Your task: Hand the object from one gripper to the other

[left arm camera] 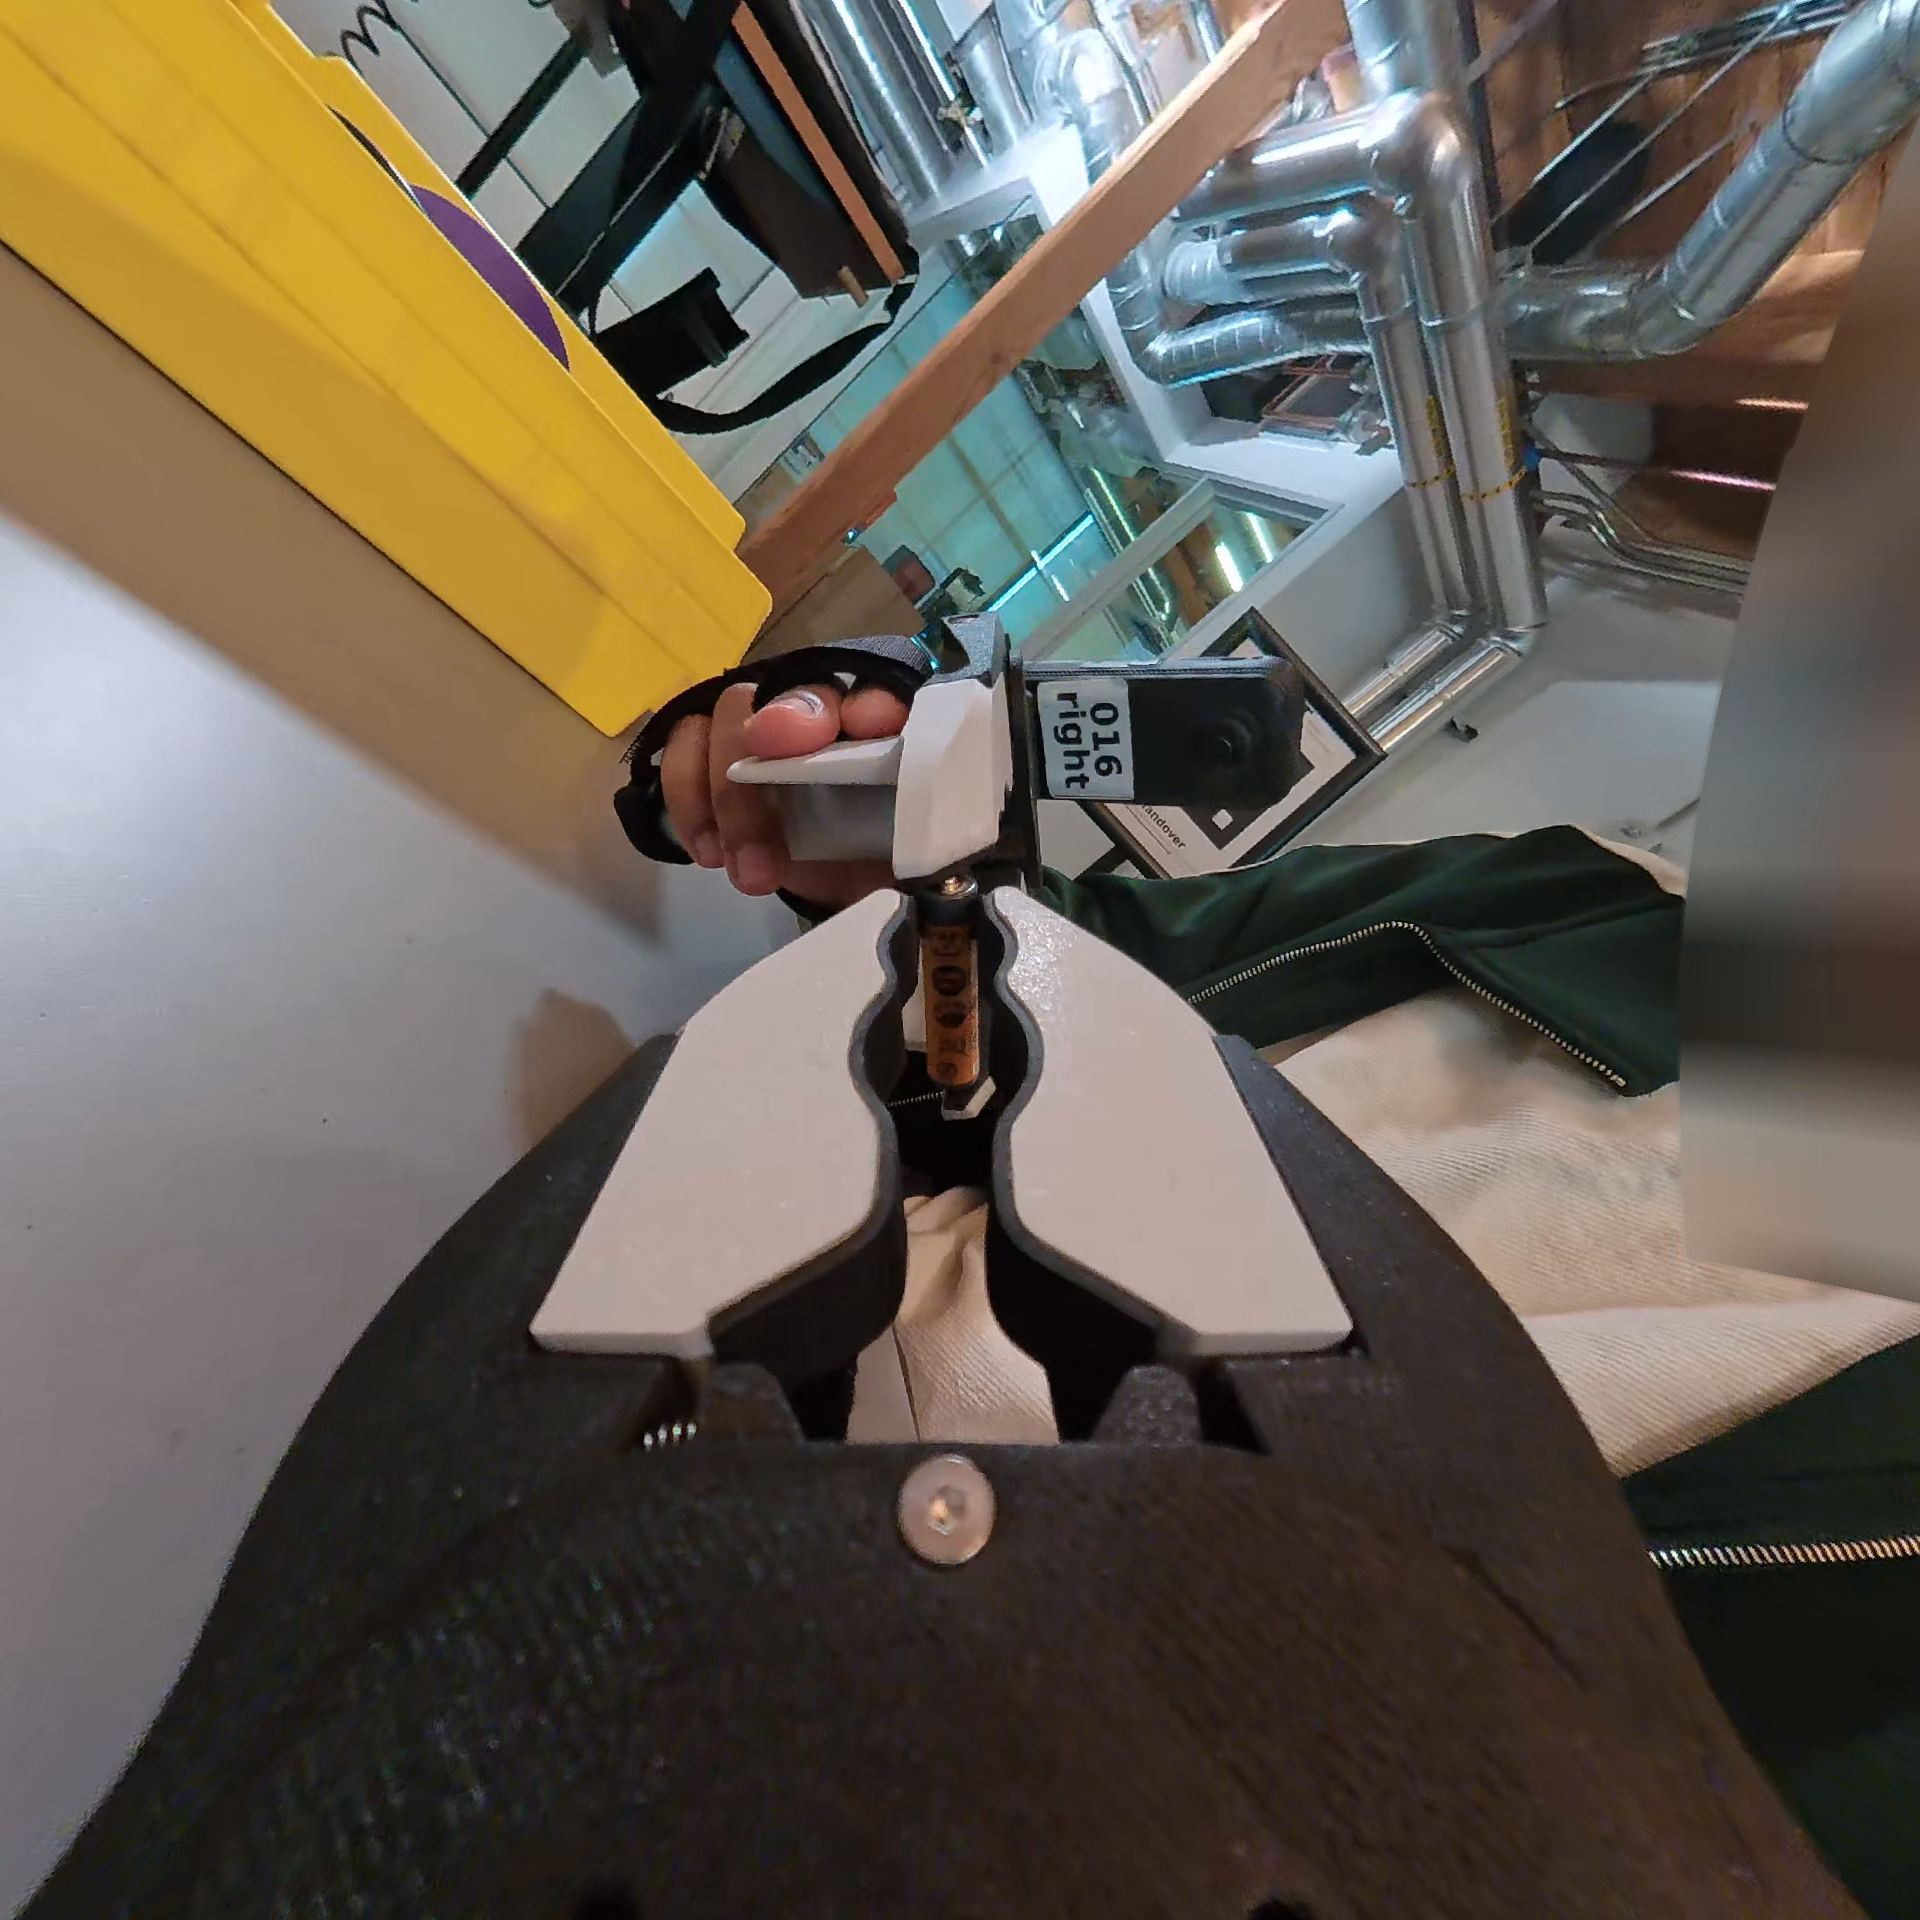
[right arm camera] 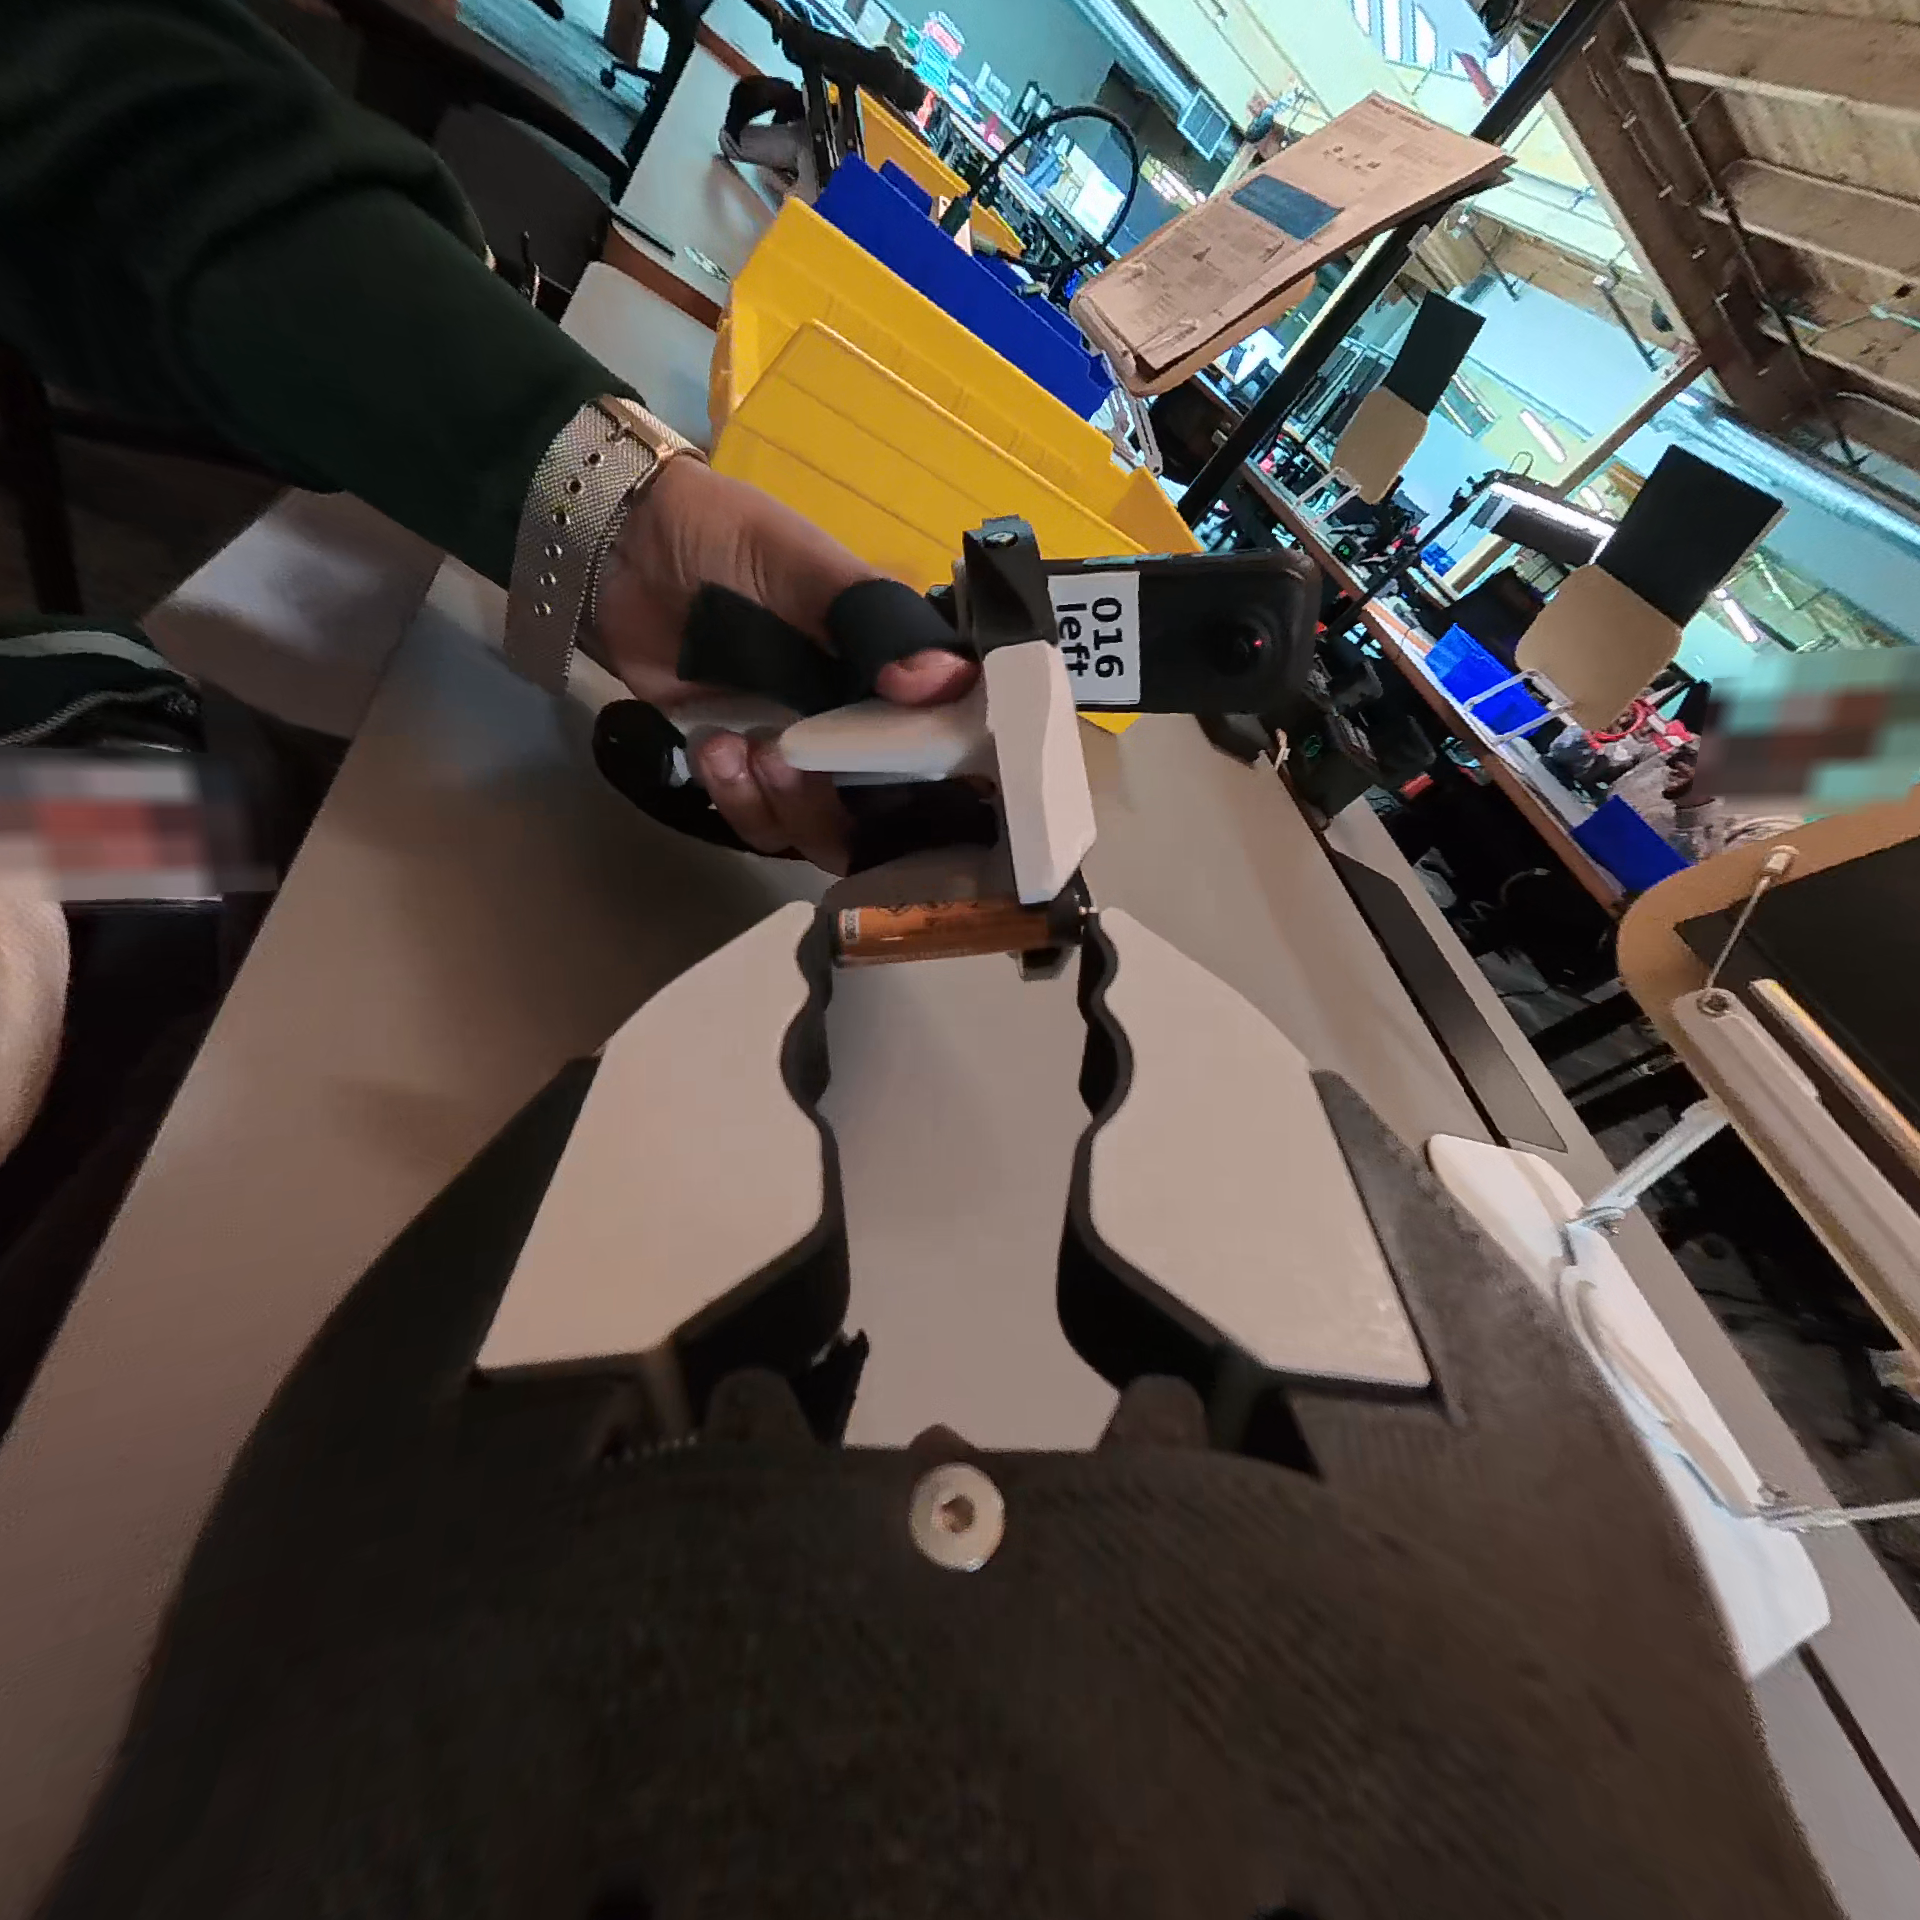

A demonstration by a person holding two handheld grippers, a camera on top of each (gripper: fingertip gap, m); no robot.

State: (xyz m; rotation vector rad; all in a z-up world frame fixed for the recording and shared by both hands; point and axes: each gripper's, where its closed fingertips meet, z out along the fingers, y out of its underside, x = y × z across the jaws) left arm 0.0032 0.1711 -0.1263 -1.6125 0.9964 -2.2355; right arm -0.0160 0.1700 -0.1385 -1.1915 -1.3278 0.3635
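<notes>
- Your left gripper [left arm camera: 948, 935] is closed down tight on the battery [left arm camera: 954, 1003], an orange-and-black cylinder sitting lengthwise in the wavy gap between the two grey fingers [left arm camera: 769, 1132].
- From the right wrist view, that same battery [right arm camera: 935, 932] lies crosswise right at the tips of your right gripper [right arm camera: 951, 935]. One end sticks out toward the left finger, the other end is pinched in the left gripper [right arm camera: 1044, 940].
- Your right gripper's fingers [right arm camera: 1236, 1164] are spread wide, one tip on each side of the battery. Can't tell if either tip is actually touching it, but it isn't clamped.
- So the battery's up in the air over the pale table [right arm camera: 395, 935], held by the left side only.
- Your left hand [right arm camera: 727, 644] is wrapped round its handle, watch strap [right arm camera: 566, 530] at the wrist, dark green sleeve [right arm camera: 260, 291] behind it.
- Yellow bins [right arm camera: 914, 416] and a blue bin [right arm camera: 956, 270] sit further back on the table.
- In the left wrist view, your right hand [left arm camera: 748, 790] grips the other handle just past the fingertips.
</notes>
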